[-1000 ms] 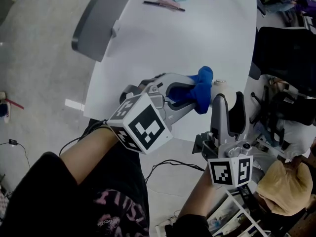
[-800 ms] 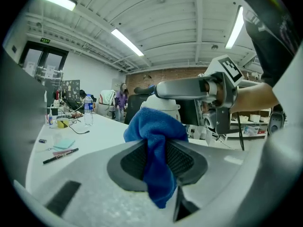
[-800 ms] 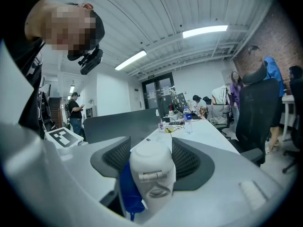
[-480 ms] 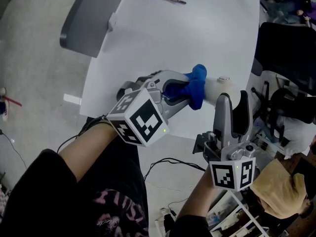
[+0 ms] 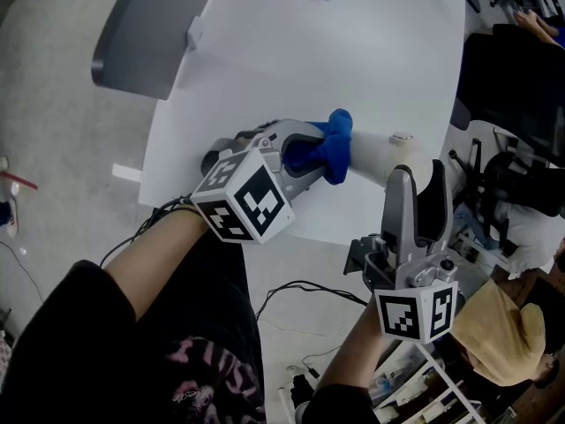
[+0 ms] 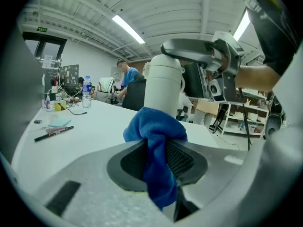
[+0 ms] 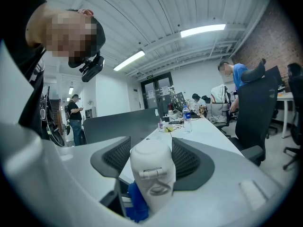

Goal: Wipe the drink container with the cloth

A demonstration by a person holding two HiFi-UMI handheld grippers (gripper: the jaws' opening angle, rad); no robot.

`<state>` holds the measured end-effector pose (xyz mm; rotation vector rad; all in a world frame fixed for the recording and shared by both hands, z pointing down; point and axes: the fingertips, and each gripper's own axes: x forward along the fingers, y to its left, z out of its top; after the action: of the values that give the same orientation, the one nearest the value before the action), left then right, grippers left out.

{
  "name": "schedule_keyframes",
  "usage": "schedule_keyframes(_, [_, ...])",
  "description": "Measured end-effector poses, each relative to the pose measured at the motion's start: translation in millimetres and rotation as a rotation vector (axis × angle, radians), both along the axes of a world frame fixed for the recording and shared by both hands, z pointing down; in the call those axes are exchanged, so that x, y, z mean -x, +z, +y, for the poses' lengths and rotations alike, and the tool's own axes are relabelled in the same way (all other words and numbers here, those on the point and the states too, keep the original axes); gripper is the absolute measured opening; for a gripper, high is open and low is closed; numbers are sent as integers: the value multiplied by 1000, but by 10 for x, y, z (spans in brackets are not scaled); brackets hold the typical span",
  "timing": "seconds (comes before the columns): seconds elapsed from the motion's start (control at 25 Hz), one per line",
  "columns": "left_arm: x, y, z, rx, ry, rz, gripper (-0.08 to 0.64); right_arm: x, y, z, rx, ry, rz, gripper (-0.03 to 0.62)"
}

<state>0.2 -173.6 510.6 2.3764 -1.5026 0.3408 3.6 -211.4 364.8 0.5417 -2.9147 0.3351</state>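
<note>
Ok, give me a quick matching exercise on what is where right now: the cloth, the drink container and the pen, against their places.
Things:
1. blue fluffy cloth
2. white plastic drink container
3. dark slim pen

Places:
A. lying on the white table, away from both claws
B. clamped in the right claw
C. pinched in the left claw, against the container's side

Pairs: 1-C, 2-B, 3-A.
</note>
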Motion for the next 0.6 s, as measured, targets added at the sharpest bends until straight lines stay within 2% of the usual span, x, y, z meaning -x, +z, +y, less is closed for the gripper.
schedule_keyframes(0.24, [117, -201, 93, -19, -26, 14, 104, -30, 36, 2, 3, -4, 6, 281])
schedule_keyframes(0.6, [41, -869, -4, -169, 11, -36, 104, -47, 31, 3, 4, -22, 23, 281])
